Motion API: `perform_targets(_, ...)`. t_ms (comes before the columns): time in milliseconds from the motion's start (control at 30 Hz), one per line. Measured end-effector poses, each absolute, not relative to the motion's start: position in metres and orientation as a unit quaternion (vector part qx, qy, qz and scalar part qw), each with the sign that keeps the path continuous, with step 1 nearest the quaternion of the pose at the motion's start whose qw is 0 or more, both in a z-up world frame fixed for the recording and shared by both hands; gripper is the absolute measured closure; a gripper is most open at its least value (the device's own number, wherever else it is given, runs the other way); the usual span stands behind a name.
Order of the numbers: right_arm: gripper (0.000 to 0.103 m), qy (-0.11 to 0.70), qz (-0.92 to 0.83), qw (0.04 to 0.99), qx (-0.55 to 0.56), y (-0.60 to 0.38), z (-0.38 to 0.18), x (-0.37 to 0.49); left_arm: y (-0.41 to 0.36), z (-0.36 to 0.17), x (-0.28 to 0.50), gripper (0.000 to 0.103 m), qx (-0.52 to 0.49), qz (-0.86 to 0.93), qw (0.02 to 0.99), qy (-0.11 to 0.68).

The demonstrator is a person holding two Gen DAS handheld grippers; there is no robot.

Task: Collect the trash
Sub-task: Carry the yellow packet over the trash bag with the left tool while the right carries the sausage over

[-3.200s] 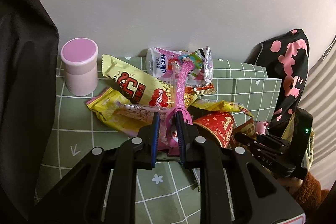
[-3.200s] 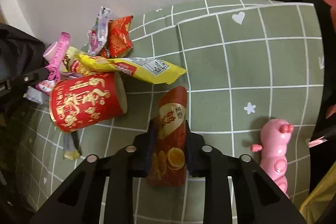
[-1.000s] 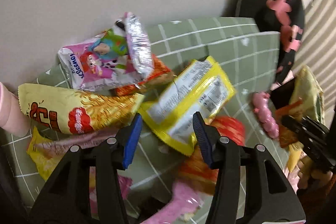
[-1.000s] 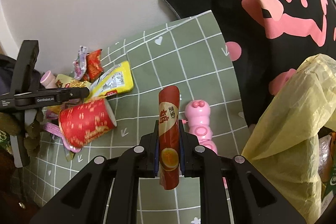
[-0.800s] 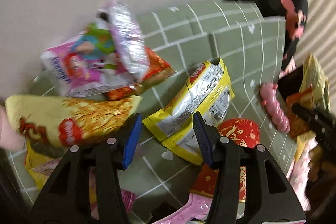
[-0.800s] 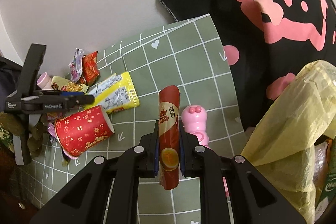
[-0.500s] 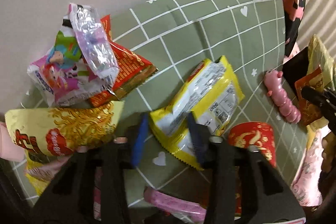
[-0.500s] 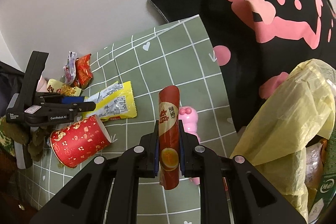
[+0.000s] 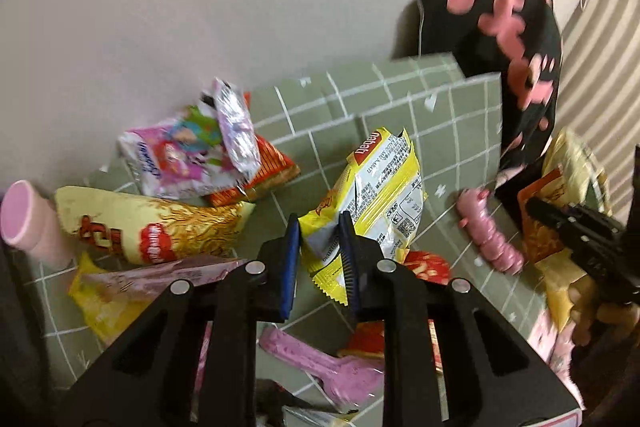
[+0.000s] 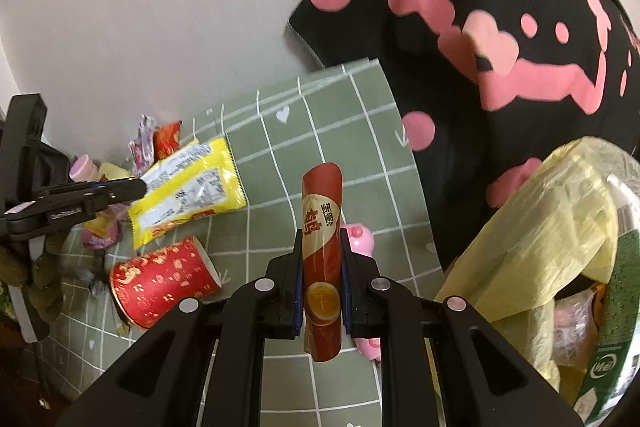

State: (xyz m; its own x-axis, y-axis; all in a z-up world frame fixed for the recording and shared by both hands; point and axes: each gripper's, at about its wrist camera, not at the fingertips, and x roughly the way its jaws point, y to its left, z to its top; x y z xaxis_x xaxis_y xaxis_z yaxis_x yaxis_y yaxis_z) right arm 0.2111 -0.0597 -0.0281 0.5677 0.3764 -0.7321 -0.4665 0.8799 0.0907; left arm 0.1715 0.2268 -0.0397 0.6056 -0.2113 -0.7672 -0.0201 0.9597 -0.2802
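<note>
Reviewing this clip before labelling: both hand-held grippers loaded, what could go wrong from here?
1. The left hand-held gripper has just closed on one crumpled edge of the yellow wrapper; most of the wrapper hangs free, so it may slip out.
2. The right hand-held gripper holds the red sausage-shaped packet low on its length; the long upper end could tilt or catch the yellow trash bag rim at drop-off.
</note>
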Motion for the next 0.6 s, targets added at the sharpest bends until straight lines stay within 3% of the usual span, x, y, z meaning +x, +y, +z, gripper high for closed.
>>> perform_targets(600, 0.088, 0.299, 0.221, 0.928, -0.037, -0.112, 0.059, 0.181, 0.162, 0.054, 0.17, 0.084, -0.098, -0.094, 0.93, 0.343)
